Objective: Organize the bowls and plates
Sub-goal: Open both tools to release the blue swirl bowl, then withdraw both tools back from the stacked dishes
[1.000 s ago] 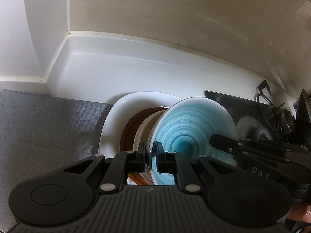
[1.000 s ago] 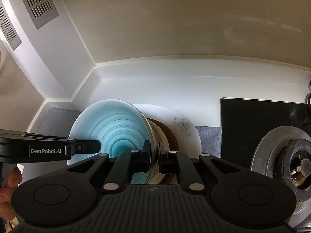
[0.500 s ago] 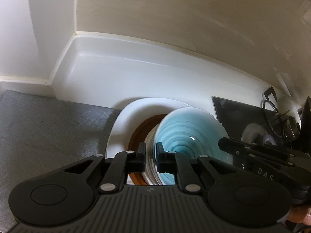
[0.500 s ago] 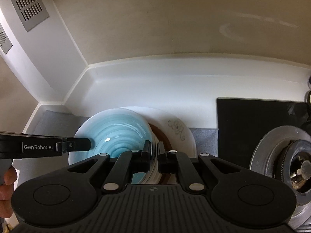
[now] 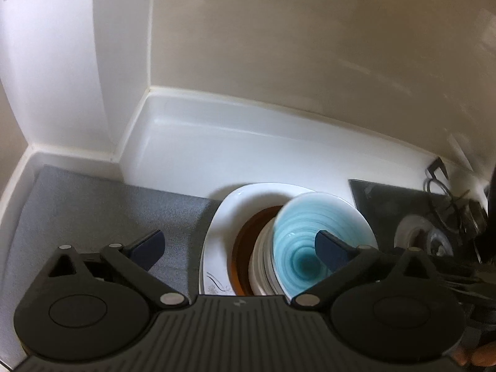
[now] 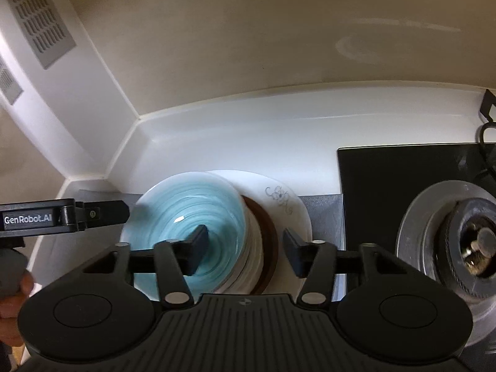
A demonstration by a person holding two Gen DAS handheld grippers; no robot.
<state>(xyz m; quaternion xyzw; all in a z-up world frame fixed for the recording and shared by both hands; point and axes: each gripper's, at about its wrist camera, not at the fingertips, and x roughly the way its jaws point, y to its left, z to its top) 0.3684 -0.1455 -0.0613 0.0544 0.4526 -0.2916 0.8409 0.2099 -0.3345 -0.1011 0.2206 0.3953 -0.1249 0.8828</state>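
Half a second earlier both of my tongs were pinched on the rim of the blue bowl (image 5: pixel 319 238); by this moment both had let go and spread wide. My left tongs (image 5: pixel 238 252) stood fully apart, one finger over the grey mat (image 5: pixel 93 204) and the other in front of the bowl's blue inside, holding nothing. My right tongs (image 6: pixel 245 248) were open as well, the left finger over the bowl's blue swirls and the right finger over the edge of the large white plate (image 6: pixel 297 214), neither touching the crockery as far as I could tell.

The blue bowl sat on top of the stack: beneath it were white dishes (image 6: pixel 254 248), then a brown plate (image 5: pixel 245 248), then the large white plate with a dark floral motif at the bottom. The stack rested at the right end of the grey mat, on the white counter (image 5: pixel 217 155) near the corner of the wall. Just beside it on the right lay the black hob (image 6: pixel 403 170) with its round metal burner (image 6: pixel 449 241). From the right camera, my left tongs reached in from the left edge, their tips beside the bowl's rim.
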